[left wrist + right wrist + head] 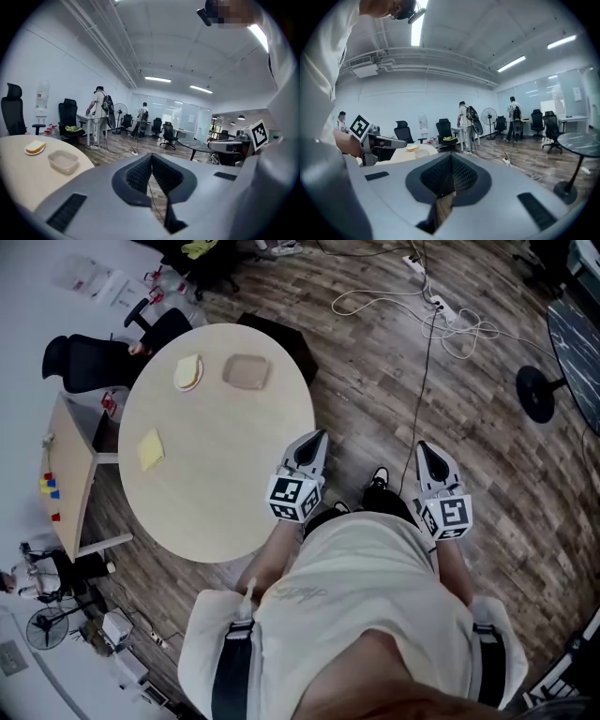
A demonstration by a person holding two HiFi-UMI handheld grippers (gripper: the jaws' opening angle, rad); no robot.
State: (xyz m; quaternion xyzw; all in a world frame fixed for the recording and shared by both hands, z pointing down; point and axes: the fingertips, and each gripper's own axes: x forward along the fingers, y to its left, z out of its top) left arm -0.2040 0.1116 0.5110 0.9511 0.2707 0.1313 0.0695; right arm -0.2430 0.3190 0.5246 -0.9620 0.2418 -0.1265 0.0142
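Both grippers hang in front of the person's body, off the near right edge of a round, light wooden table (234, 493). My left gripper (321, 437) is shut and holds nothing; it hovers just past the table's rim. My right gripper (423, 447) is also shut and empty, over the wooden floor. At the far side of the table lie a slice of bread on a plate (187, 373) and a clear plastic container (247, 372), and a yellow square slice (150, 449) lies at the left. The left gripper view shows the bread (35, 147) and container (63, 161) beyond its closed jaws.
A black office chair (94, 360) and a small side desk (67, 479) stand left of the table. White cables and a power strip (441, 315) trail over the floor, with a round black stand base (535, 393) at the right. People stand at desks in the background (99, 117).
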